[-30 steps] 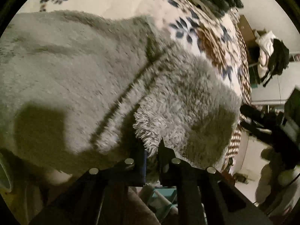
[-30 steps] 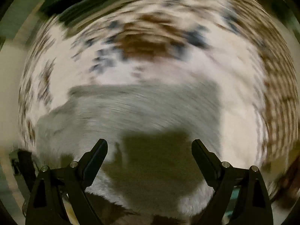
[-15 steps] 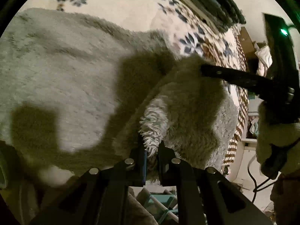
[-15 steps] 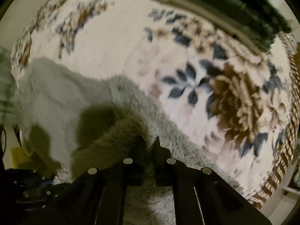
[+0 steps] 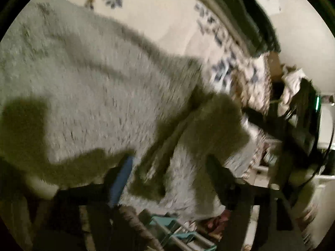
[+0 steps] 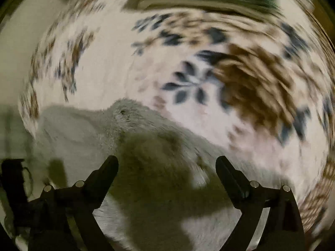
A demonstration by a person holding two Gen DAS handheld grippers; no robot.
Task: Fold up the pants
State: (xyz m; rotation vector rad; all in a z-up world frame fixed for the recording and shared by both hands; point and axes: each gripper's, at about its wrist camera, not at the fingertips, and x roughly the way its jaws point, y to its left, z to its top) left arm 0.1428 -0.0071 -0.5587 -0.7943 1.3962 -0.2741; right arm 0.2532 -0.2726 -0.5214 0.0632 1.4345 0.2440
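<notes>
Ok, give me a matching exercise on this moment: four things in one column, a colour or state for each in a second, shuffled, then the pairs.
Things:
1. pants
2. bedspread
3. left gripper
4. folded pile

Colour or state:
A. dark green, at the far edge of the bed
B. fingers spread, holding nothing
C. fluffy grey, lying on the bed
D. cream with blue and brown flowers

Pairs: 1-C, 2-D, 3-B, 4-A

1 fuzzy grey pants [image 5: 108, 96], 1 floral blanket [image 6: 146, 67], 2 grippers, left gripper [image 5: 169, 167] and right gripper [image 6: 167, 167].
</notes>
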